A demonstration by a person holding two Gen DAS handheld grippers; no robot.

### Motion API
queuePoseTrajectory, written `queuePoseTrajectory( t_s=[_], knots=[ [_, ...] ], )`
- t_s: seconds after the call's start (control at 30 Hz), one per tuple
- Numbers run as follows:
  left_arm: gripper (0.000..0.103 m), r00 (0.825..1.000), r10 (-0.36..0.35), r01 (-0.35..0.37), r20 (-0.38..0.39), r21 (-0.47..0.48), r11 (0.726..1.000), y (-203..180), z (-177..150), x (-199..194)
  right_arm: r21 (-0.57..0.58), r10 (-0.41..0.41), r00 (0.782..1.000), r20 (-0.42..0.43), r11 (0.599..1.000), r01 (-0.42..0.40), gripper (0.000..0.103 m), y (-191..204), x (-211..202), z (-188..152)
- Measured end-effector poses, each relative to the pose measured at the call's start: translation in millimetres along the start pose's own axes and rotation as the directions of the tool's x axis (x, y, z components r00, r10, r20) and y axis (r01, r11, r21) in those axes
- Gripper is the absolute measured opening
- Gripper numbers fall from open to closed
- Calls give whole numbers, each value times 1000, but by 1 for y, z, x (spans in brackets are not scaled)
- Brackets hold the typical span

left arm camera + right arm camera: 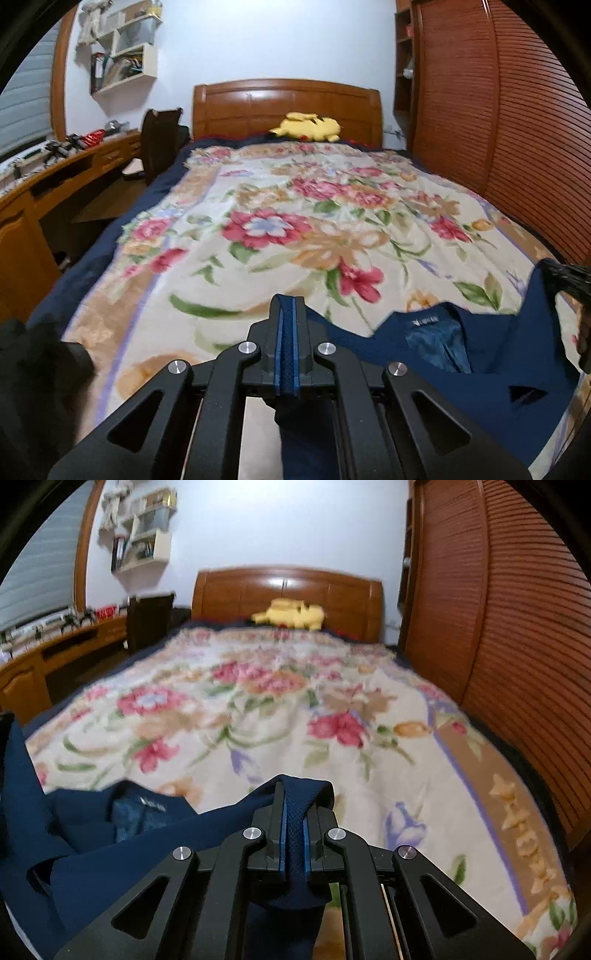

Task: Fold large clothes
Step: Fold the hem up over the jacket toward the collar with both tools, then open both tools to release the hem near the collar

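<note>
A navy blue jacket (480, 373) with a shiny blue lining and a white neck label hangs between my two grippers above the near end of the bed. My left gripper (287, 314) is shut on one shoulder of the jacket. My right gripper (293, 805) is shut on the other shoulder, with cloth bunched over its tips. The jacket (92, 853) sags in the middle, collar open toward me. The right gripper also shows at the right edge of the left wrist view (565, 280).
The bed is covered by a floral blanket (280, 236) over a dark blue sheet. A yellow plush toy (306, 127) lies by the wooden headboard (288, 107). A wooden desk (55, 177) and chair stand left; a slatted wardrobe (509, 122) stands right.
</note>
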State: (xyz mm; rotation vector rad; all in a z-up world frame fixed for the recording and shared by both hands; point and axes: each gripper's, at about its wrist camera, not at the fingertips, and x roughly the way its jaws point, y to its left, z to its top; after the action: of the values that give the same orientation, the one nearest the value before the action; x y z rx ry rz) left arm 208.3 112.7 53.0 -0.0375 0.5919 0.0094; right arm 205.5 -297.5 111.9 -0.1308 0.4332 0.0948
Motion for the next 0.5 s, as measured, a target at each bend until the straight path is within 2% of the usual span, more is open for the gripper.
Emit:
queuePoseTrajectory(
  t_s=[0.07,0.13,0.2,0.23,0.27,0.3,0.37,0.5],
  knots=[
    [7,1000,-1,1,-13,28,1000,-6,-8,0,-24,-10,999,-40,1000,10,6,8,8,-1],
    [16,1000,-16,17,-19,49,999,-11,-18,-7,-41,-33,997,-65,999,31,14,16,11,-1],
    [44,1000,-23,23,-9,67,997,-17,-27,-18,-57,-25,997,-75,998,21,34,22,7,-1],
    [48,999,-34,34,-2,78,996,-20,-34,-26,-66,-20,997,-72,998,15,54,25,2,-1],
    [59,999,-46,46,-4,85,995,-22,-38,-31,-82,-30,998,-61,996,25,68,29,-5,-2],
    [71,998,-64,64,-7,90,994,-25,-45,-39,-94,-31,998,-47,995,26,69,33,-8,-1],
    [80,995,-101,101,-4,86,991,-29,-55,-49,-107,19,999,-48,994,-24,69,40,-25,-3],
    [80,987,-160,161,-18,68,985,-38,-79,-69,-143,111,992,-64,983,-120,69,55,-52,-16]
  ],
)
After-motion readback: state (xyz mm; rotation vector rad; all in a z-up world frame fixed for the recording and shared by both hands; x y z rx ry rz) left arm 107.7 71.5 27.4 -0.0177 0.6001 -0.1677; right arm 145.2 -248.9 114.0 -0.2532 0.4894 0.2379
